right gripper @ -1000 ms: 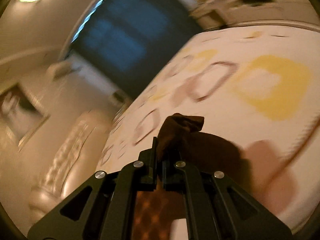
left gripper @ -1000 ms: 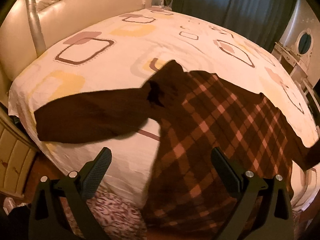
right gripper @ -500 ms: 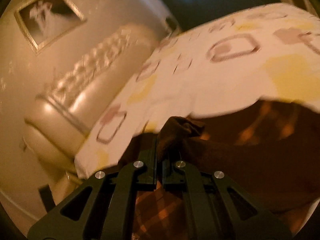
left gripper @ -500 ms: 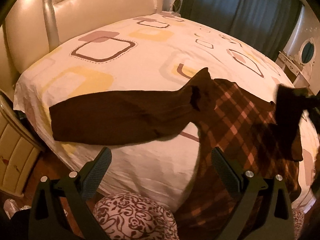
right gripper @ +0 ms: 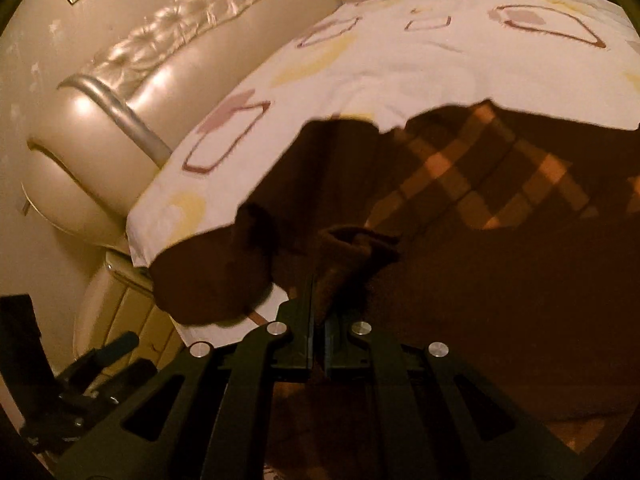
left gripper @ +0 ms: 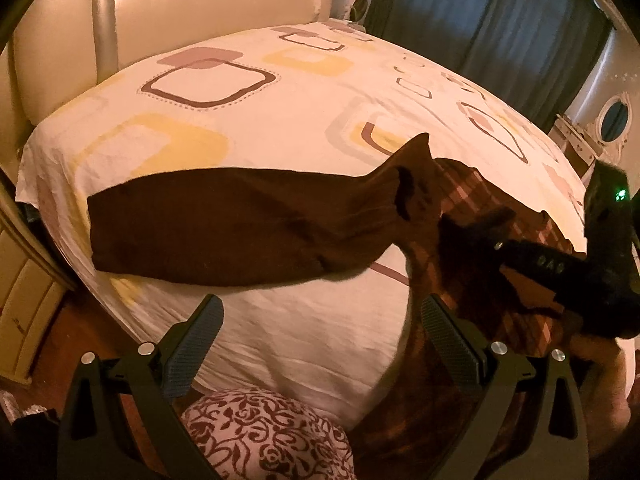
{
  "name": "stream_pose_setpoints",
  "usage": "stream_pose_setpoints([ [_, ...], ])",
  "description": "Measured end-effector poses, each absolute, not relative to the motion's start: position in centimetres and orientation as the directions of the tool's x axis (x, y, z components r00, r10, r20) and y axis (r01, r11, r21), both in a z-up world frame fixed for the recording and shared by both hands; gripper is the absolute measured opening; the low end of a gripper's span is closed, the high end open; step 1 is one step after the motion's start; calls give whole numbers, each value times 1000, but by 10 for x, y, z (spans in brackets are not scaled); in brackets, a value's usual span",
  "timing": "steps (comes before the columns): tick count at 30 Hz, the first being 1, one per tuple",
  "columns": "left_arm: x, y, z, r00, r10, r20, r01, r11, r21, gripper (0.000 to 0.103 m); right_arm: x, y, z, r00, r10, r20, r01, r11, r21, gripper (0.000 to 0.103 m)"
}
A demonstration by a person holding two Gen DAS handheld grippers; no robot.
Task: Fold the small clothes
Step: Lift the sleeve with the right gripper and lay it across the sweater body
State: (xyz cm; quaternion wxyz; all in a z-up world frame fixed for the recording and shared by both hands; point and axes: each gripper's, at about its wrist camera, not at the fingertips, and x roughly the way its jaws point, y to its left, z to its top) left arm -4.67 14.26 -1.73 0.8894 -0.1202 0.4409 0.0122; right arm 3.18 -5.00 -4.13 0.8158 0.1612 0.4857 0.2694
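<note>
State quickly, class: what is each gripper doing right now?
Left gripper: open, holding nothing, above the patterned white bed sheet.
Right gripper: closed on a bunched fold of the dark brown plaid sweater.

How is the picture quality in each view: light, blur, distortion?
Left wrist view: warm dim orange light, strong fisheye bending of the bed, the right gripper slightly smeared. Right wrist view: darker, the sweater mostly in shadow, glare on the headboard.
</note>
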Motion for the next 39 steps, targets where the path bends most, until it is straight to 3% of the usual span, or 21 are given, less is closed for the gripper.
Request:
stream_pose_setpoints([
  [6,-45,145,-23,600,-99,-794,-132,966,-220,99,28,-37,-53,337,605,-721,-294,795,530,9],
  [11,-44,145,-26,597,-97,-797,-138,966,-220,99,22,-35,-57,304,647,-699,-310,761,570,26],
  [14,-43,143,-26,592,-101,-800,-135,966,-222,99,18,-39,-57,290,667,-686,-314,743,591,27],
  [17,-42,139,-25,599,-100,-795,-122,969,-214,99,14,-60,-53,291,706,-645,-283,708,647,29],
  [19,-39,136,-24,602,-103,-792,-117,970,-215,99,10,-84,-45,316,729,-607,-258,682,684,41],
  [22,-33,126,-24,597,-118,-794,-108,968,-225,99,7,-122,-33,372,727,-578,-227,675,702,43],
  [27,-28,105,-19,602,-142,-786,-55,974,-218,99,-2,-209,-12,544,609,-578,-111,735,669,43],
  [33,-27,100,-22,593,-135,-793,-49,978,-203,99,-26,-339,-22,663,234,-711,225,844,488,43],
  [36,-25,100,-25,579,-127,-805,-61,978,-199,99,-37,-373,-40,646,207,-735,306,812,498,43],
  [39,-25,97,-25,575,-119,-810,-64,980,-189,99,-36,-384,-57,637,291,-714,295,764,574,43],
])
